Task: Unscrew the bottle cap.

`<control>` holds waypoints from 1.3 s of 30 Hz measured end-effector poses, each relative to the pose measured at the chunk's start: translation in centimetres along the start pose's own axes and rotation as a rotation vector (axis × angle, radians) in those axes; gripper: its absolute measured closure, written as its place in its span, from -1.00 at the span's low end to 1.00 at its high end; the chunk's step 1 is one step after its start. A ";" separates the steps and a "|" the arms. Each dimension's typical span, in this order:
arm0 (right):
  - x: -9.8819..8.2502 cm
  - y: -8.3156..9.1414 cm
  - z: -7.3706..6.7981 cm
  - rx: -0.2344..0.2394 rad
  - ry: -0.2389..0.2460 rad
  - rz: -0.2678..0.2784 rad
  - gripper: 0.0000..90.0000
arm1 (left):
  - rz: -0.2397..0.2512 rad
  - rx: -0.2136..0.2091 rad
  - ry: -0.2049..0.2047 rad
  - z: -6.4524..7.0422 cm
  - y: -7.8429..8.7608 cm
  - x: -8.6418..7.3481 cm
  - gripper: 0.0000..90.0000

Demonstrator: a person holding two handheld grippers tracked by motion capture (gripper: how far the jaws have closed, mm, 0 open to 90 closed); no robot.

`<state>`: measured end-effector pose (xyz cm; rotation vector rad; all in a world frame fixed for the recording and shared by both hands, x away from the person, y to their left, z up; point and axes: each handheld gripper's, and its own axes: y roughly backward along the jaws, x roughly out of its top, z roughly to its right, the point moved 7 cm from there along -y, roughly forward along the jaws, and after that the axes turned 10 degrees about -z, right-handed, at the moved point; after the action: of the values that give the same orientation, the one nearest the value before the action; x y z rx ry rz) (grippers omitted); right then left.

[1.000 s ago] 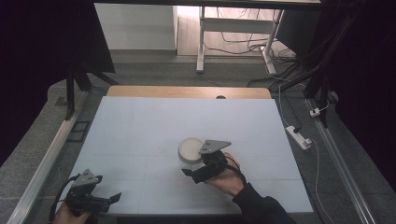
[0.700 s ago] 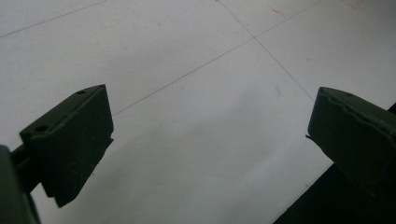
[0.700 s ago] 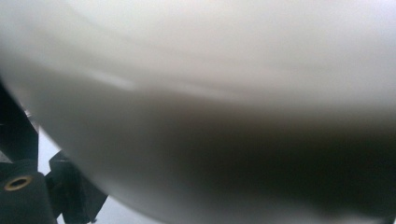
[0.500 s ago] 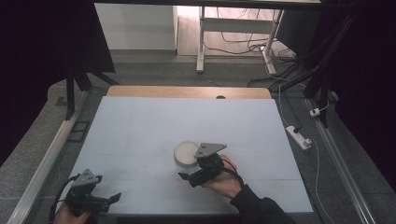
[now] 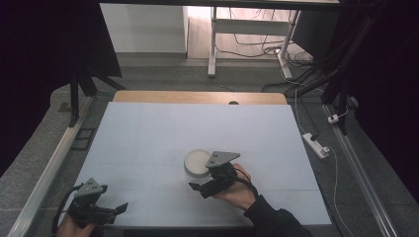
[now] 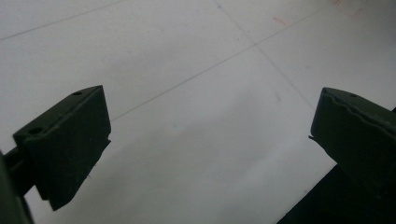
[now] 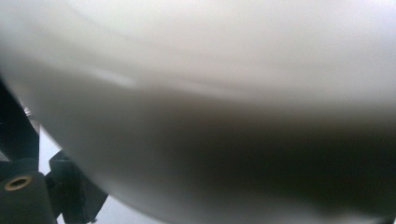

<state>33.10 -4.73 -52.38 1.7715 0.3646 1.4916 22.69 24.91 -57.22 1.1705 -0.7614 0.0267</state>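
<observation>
Dim room, bright table [image 5: 148, 133], blurred close bowl [image 7: 210, 93]

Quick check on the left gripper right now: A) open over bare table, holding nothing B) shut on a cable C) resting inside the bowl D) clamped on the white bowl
A: in the left gripper view the left gripper has its jaws wide apart with only the white table between them; in the high view it sits at the near left corner, far from the white bowl, which is by the right gripper.
</observation>
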 end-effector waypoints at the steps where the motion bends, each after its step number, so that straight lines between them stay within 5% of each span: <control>1: 0.0 0.0 0.0 0.001 0.000 0.000 -0.85 | 0.007 0.001 0.001 0.0 0.1 0.1 -1.00; 11: -0.1 -0.1 0.0 0.005 0.001 -0.004 -0.85 | 0.030 0.013 -0.055 0.5 0.5 1.5 -1.00; 18: -0.2 -0.2 -0.1 0.010 0.001 -0.005 -0.85 | 0.072 -0.051 -0.105 0.8 0.5 2.8 -1.00; 27: -0.1 -0.2 -0.1 0.012 0.007 -0.007 -0.84 | 0.097 -0.040 -0.192 1.6 0.0 5.0 -1.00; 39: -0.1 -0.2 -0.2 0.011 0.018 -0.008 -0.85 | 0.140 -0.122 -0.257 3.5 0.1 8.7 -1.00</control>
<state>32.88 -4.59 -52.60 1.7647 0.3890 1.5035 27.43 18.93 -51.73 1.0140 -1.0570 -0.0537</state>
